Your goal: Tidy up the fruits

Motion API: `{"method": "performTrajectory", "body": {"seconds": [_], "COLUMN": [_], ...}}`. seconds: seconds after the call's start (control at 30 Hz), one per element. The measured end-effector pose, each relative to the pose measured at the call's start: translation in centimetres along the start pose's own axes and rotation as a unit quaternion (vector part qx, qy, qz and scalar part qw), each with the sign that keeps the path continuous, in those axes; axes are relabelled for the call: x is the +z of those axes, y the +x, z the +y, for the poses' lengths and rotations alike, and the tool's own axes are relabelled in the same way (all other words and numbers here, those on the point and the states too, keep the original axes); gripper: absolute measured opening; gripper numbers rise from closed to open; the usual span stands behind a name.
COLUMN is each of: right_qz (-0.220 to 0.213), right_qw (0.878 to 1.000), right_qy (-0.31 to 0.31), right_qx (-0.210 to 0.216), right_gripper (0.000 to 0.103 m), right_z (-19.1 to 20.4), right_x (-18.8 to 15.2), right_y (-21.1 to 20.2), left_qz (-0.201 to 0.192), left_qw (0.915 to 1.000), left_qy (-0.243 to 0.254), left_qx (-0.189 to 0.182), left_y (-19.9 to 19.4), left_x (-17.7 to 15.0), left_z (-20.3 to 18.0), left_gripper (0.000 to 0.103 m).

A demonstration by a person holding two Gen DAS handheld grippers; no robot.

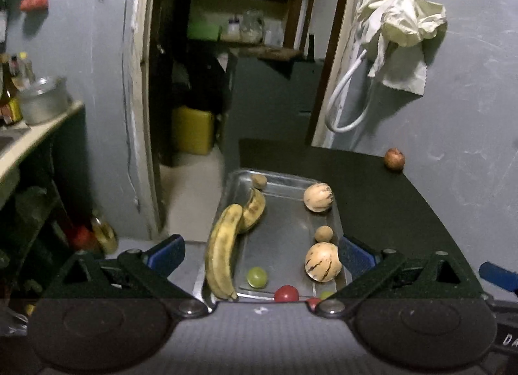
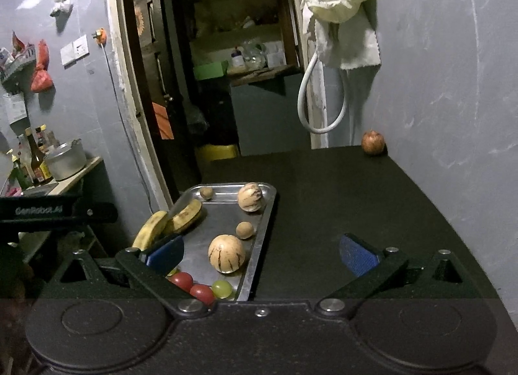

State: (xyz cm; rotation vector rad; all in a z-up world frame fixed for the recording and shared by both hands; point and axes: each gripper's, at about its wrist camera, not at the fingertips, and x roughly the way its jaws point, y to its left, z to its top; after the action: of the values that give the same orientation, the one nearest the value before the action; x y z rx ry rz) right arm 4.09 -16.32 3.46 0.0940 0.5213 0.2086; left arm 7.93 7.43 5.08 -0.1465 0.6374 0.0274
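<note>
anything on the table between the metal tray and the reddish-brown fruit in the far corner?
Nothing. In the right wrist view the dark tabletop runs bare from the metal tray to the round reddish-brown fruit by the grey wall.

I count one metal tray, two bananas, two striped pale melons, two small brown round fruits, two red tomatoes, two green grapes, and one reddish apple apart by the wall.

Grey walls, dark doorway
</note>
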Motion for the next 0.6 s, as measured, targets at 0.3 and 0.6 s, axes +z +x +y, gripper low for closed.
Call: {"method": "performTrajectory", "body": {"seconds": [0.3,0.6], "right_qz": [-0.009,-0.009], "right_qw": [1.0,0.999], "right_qy": [-0.007,-0.011], "right_qx": [0.014,0.031], "right_gripper": [0.102,0.102], "right_z": [-1.5,-2.3], "right_x": [-1.0,-2.2], "right_y": [-2.9,-4.4], "left_qz": [-0.012,-0.02], "left_qw": [0.9996,0.9984], "left_qy": [0.0,0.006], "left_qx": [0.027,0.053], "left_y": [-3.3,-5.8], "left_x": [-2.4,-4.9], "left_z": [-1.4,-2.4], "left_gripper": [0.102,0.102]}}
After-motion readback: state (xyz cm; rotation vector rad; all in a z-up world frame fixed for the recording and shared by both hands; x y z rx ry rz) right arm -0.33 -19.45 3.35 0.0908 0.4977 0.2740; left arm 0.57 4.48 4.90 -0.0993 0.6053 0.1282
